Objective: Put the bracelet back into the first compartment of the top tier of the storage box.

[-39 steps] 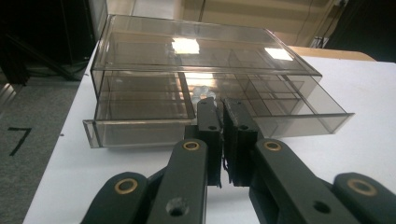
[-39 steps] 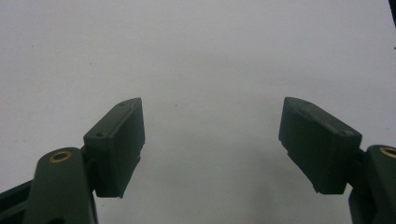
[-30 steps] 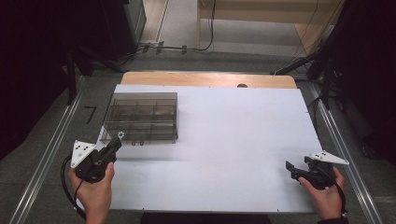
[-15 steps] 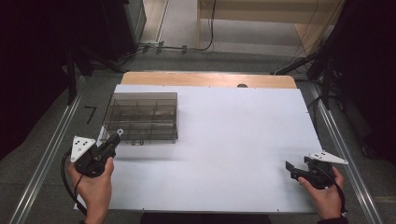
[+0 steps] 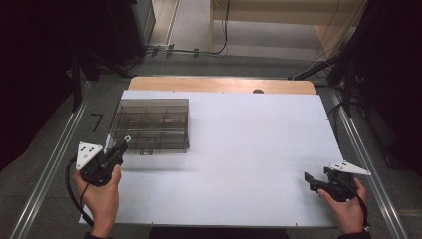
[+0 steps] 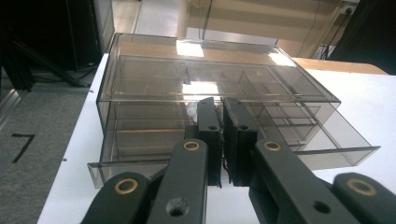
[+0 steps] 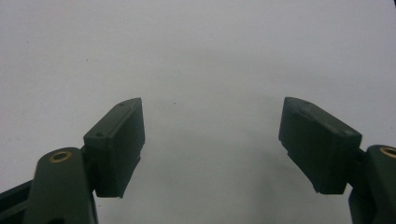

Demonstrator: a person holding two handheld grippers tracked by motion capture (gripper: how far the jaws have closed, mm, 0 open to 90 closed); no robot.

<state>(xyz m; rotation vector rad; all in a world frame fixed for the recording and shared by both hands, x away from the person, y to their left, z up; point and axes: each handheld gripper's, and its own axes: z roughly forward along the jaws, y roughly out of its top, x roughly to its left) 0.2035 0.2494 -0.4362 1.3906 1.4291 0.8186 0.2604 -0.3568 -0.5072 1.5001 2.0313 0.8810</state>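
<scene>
While our left gripper [image 6: 221, 140] sits with jaws pressed together, empty, just before the smoky compartment box [image 6: 205, 93], our right gripper [image 7: 212, 140] gapes wide over bare table [image 7: 196, 46].

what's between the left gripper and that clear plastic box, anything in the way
Nothing visible. The left gripper, jaws shut, points straight at the front of the clear compartment box with only a bare strip of the white table between them. A small white piece shows just past the jaw tips; what it is cannot be told.
</scene>
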